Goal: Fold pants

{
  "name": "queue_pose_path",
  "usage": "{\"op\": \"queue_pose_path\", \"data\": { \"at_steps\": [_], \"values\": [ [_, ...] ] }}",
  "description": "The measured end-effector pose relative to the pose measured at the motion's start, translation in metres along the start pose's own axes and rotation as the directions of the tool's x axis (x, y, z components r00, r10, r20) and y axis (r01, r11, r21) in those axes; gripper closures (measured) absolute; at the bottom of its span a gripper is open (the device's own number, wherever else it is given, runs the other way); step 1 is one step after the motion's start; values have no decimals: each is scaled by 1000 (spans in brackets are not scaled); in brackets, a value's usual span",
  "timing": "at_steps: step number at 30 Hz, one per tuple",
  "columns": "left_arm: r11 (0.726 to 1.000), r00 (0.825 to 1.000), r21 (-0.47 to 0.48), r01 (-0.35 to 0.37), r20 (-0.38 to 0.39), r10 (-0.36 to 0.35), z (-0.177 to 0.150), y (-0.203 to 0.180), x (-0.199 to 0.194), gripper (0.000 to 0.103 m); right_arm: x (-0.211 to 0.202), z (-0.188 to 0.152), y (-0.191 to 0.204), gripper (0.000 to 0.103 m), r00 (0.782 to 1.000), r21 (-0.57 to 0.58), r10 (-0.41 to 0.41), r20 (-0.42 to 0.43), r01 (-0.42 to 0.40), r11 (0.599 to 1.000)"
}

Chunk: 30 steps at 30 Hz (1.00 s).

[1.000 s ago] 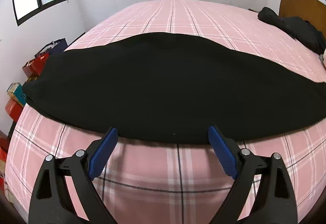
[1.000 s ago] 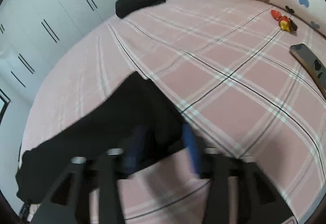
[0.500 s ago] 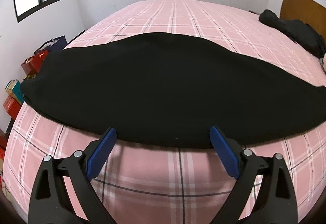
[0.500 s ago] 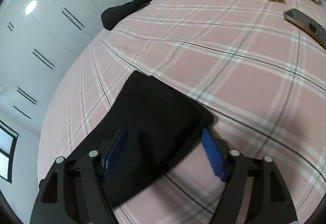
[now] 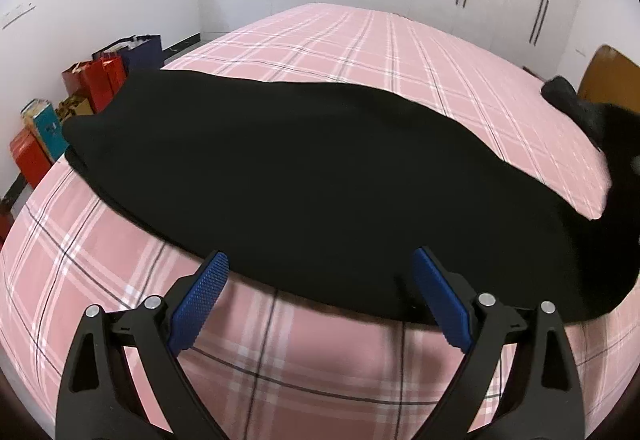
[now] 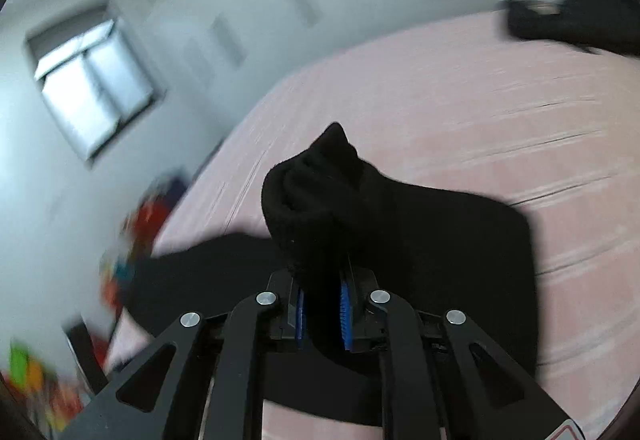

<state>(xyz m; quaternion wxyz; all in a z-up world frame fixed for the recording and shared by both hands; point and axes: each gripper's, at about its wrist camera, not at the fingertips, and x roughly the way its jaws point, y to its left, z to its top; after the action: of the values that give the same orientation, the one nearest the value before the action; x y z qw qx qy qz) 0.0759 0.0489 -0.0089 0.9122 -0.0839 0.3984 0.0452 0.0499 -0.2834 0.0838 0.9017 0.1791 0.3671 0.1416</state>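
Black pants (image 5: 320, 168) lie lengthwise across the pink plaid bed (image 5: 360, 40). The right gripper (image 6: 323, 310) pinches one bunched end, lifted off the bed; the left gripper (image 5: 316, 294) gapes beside the near edge. Soft, floppy cloth; grip the ends.

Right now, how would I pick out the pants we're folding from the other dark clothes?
Start at the pink plaid bed. The pants are the long black stretch lying flat across its near side, one end bunched in the right gripper. The other dark clothes sit crumpled far off, by the wooden headboard.
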Motion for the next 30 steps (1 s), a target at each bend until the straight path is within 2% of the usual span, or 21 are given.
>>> {"op": "queue_pose_path", "data": {
  "at_steps": [2, 4, 6, 9, 14, 16, 18, 21, 23, 24, 25, 27, 29, 30],
  "values": [
    [1000, 1000, -8, -11, 9, 11, 2, 5, 0, 12, 47, -26, 27, 90, 992, -66, -9, -124, 1, 998],
    [1000, 1000, -8, -28, 11, 28, 5, 9, 1, 12, 75, -46, 35, 89, 981, -103, -45, -190, 26, 994],
    [999, 999, -5, -48, 2, 48, 7, 13, 4, 12, 81, -61, 40, 89, 981, -132, -76, -178, 53, 990],
    [999, 999, -15, -51, -15, 51, 9, 18, 9, 12, 78, -61, 43, 89, 982, -121, -83, -167, 63, 991],
    [997, 997, 10, -79, -8, 79, 10, 16, 8, 12, 74, -41, 68, 88, 985, -204, -121, -126, 94, 974],
    [996, 997, 31, -81, -8, 81, 10, 13, 8, 12, 85, -46, 75, 83, 981, -223, -125, -149, 90, 971],
    [996, 997, 53, -75, -13, 75, 8, 9, 9, 12, 114, -53, 76, 74, 961, -282, -184, -206, 122, 952],
    [992, 996, 92, -83, -17, 85, 5, 6, 10, 10, 93, -55, 87, 60, 973, -310, -169, -157, 114, 944],
    [991, 996, 103, -89, -20, 91, 5, 5, 12, 10, 56, -53, 81, 45, 986, -262, -131, -101, 101, 960],
    [991, 996, 98, -87, -24, 90, 5, 6, 13, 10, 37, -52, 73, 35, 989, -232, -136, -62, 118, 966],
    [993, 996, 87, -81, -29, 84, 5, 8, 13, 10, 19, -52, 60, 30, 987, -193, -157, -27, 148, 970],
    [996, 997, 65, -63, -39, 66, 6, 11, 13, 9, -16, -55, 16, 29, 971, -72, -237, -5, 236, 969],
    [997, 997, 57, -60, -35, 62, 6, 11, 11, 9, -37, -62, -40, 28, 949, 106, -312, -42, 314, 943],
    [997, 998, 54, -59, -27, 61, 5, 11, 10, 9, -42, -66, -63, 27, 946, 190, -316, -66, 323, 927]
  ]
}}
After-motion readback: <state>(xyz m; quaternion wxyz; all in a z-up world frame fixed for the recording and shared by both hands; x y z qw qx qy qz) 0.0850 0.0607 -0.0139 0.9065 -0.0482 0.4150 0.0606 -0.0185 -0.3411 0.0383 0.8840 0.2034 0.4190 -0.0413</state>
